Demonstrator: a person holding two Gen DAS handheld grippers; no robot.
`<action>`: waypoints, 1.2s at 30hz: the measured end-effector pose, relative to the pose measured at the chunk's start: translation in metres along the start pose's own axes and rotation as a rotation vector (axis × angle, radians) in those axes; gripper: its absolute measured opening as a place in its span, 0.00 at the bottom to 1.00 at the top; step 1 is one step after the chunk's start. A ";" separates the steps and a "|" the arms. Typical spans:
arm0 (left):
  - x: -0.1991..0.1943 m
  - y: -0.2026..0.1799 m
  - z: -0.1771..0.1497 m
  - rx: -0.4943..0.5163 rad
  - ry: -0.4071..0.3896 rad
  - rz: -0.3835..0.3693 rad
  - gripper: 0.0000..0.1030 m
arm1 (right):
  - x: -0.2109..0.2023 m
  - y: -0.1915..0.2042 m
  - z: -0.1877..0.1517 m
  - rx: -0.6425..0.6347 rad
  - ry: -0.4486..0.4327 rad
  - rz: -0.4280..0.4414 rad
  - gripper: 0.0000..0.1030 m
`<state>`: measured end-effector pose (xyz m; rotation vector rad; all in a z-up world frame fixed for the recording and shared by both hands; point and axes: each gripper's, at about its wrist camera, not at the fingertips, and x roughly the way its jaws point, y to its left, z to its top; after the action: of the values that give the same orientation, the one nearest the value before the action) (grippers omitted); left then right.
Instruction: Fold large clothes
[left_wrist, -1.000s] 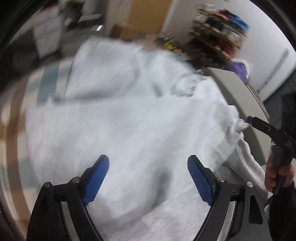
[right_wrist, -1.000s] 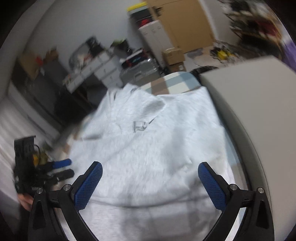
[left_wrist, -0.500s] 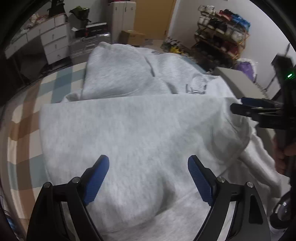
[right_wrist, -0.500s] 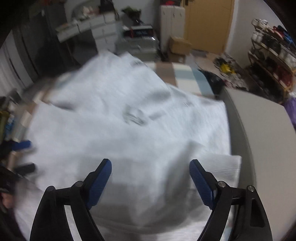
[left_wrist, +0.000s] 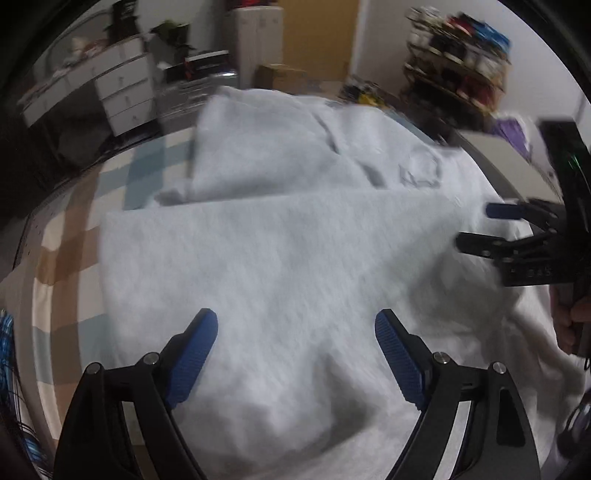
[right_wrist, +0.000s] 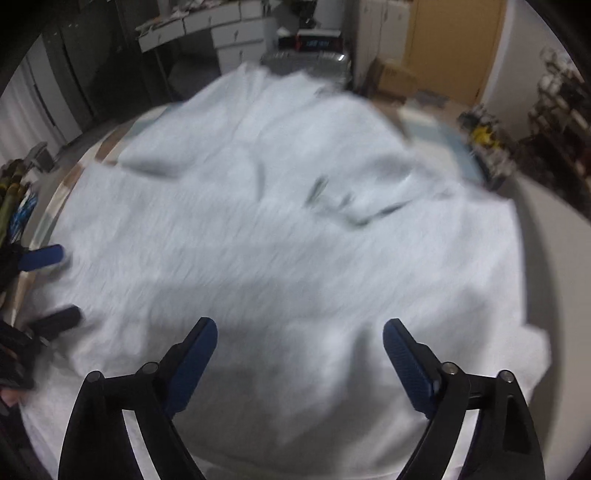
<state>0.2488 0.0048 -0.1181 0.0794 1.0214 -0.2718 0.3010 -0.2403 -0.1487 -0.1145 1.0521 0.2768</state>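
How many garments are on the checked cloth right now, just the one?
1: a light grey sweatshirt spread across the checked cloth, its near part folded over, under both open grippers. Anything beneath it would be hidden.

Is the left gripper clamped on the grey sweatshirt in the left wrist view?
No: the left gripper hangs wide open above the grey sweatshirt, and neither blue pad presses on the fabric.
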 end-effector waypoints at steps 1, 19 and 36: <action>0.009 0.013 0.001 -0.039 0.037 0.002 0.82 | -0.003 -0.009 0.003 0.007 -0.013 -0.032 0.90; 0.000 0.047 -0.031 -0.101 0.045 0.089 0.83 | 0.016 -0.066 -0.037 0.089 0.005 -0.055 0.92; 0.052 0.026 0.043 -0.066 0.148 0.111 0.85 | 0.022 -0.048 0.003 0.072 -0.036 -0.054 0.98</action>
<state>0.3168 0.0123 -0.1415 0.0977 1.1679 -0.1322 0.3275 -0.2817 -0.1679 -0.0726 1.0206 0.1916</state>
